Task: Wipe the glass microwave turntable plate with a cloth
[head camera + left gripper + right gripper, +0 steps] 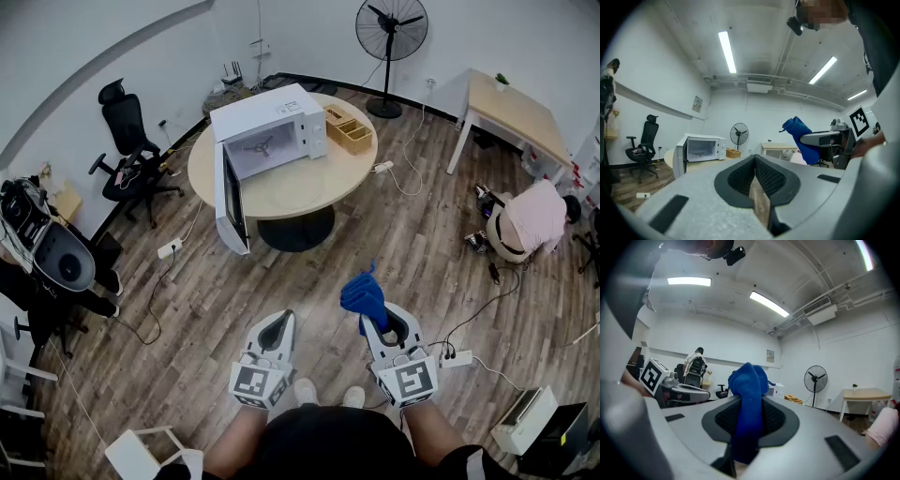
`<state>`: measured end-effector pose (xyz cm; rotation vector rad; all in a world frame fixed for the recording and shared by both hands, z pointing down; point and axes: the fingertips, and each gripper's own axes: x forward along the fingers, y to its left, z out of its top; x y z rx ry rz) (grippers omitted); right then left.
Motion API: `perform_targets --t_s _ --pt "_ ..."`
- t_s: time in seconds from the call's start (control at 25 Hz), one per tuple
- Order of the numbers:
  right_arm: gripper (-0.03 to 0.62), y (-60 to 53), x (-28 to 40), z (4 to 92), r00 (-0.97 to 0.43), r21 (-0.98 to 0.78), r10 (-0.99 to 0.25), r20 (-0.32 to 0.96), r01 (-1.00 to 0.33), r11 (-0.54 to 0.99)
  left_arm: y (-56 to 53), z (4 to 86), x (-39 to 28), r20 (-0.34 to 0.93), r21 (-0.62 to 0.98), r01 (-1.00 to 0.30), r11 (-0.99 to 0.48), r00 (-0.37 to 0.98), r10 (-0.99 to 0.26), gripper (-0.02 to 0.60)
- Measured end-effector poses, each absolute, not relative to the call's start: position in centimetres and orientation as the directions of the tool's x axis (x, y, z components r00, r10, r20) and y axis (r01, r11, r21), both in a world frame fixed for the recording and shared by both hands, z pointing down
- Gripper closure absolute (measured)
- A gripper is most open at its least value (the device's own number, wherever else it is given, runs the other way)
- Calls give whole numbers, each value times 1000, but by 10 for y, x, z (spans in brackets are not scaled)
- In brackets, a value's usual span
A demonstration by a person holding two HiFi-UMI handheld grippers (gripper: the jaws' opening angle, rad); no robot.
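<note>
Two grippers sit nearest, at six o'clock: the left gripper [278, 321] has its jaws pressed together on nothing, and the right gripper [382, 317] is clamped on one bunched, deep-blue cloth [363, 293]. Farther off at eleven o'clock, one round table [309, 192] carries one white microwave [281, 117] with its door swung open (a spoked ring shows inside; the glass plate itself cannot be made out). One fan [392, 28] stands at one o'clock.

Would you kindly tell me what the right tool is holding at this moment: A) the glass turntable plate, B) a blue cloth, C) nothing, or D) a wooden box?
B: in the right gripper view, the right tool is shut on the blue cloth, which bunches up out of its jaws.
</note>
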<state>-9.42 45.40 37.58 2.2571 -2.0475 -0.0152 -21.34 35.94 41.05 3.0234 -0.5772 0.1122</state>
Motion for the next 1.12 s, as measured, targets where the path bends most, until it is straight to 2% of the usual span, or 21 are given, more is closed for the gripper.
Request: perform_targets --t_s 0.28,0.48,0.8,1.12 --pt "508 442 -101 379 115 72 -991 75 -991 -110 353 409 -214 79 63 -342 -937 938 -337 575" --pt "494 419 -103 379 128 16 -990 51 -992 -127 331 412 -222 82 64 -331 -941 942 -326 575" --pt "490 382 -104 380 182 22 -983 32 -983 -182 290 413 -229 71 56 -300 -952 953 -296 575" --pt "488 347 -76 396 191 22 -980 58 -981 -190 257 412 -198 56 43 -291 -956 956 -288 575"
